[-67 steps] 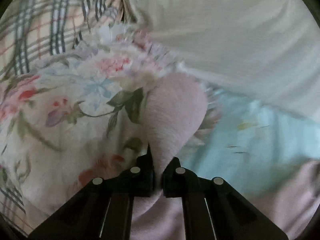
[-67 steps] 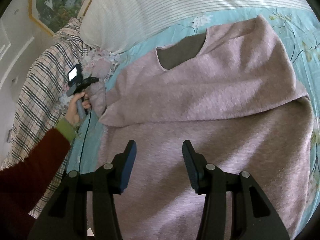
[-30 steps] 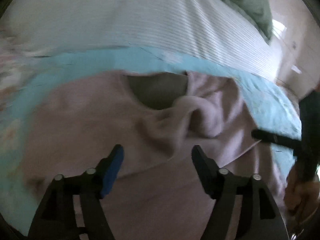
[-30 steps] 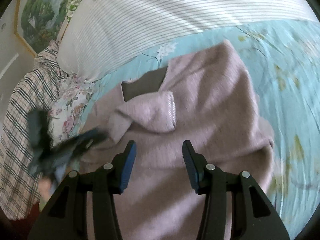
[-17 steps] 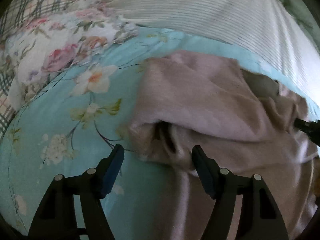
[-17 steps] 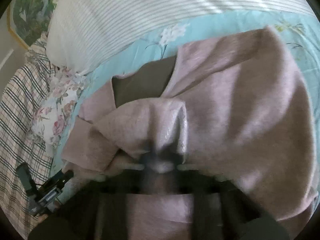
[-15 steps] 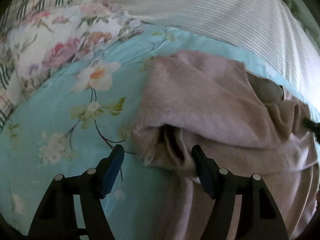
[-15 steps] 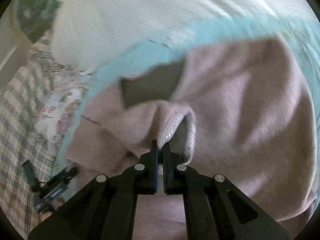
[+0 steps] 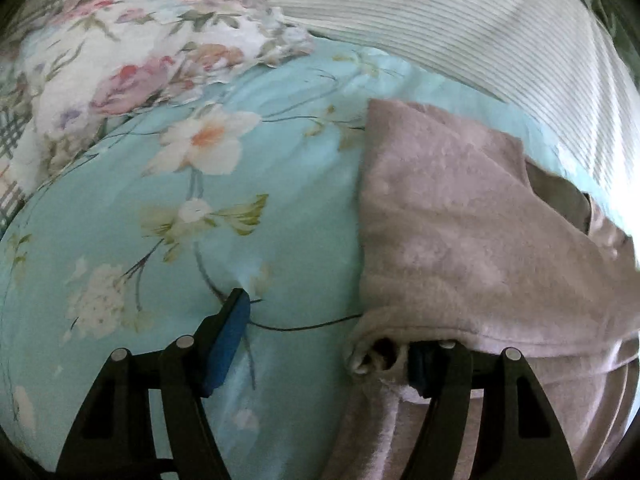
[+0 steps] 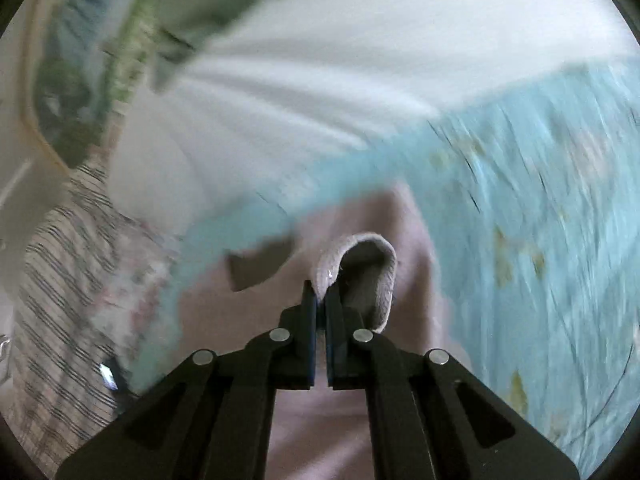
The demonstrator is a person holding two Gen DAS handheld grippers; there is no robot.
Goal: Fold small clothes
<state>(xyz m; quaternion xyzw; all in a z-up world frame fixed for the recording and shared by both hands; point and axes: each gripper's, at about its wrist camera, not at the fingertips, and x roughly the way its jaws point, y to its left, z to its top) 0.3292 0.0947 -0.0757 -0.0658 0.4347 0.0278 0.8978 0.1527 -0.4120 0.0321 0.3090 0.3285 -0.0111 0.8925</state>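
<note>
A pale pink sweater (image 9: 460,232) lies on a light blue floral bedsheet (image 9: 200,220). My left gripper (image 9: 328,332) is open at the sweater's folded left edge; its left finger rests on the sheet and its right finger is tucked under the fold. In the right wrist view, which is blurred, my right gripper (image 10: 320,300) is shut on the ribbed cuff (image 10: 360,264) of the sweater's sleeve and holds it up above the sweater's body (image 10: 408,240). The dark neck opening (image 10: 256,264) shows to the left of the cuff.
A white striped pillow (image 9: 460,28) lies behind the sweater. A floral pillow (image 9: 132,56) and a plaid blanket (image 10: 60,300) lie to the left. The bedsheet (image 10: 540,220) stretches out to the right of the sweater.
My right gripper shut on the sleeve cuff and has lifted it, swinging fast. My left gripper let go of the sleeve earlier, opened, and moved to the sweater's left fold.
</note>
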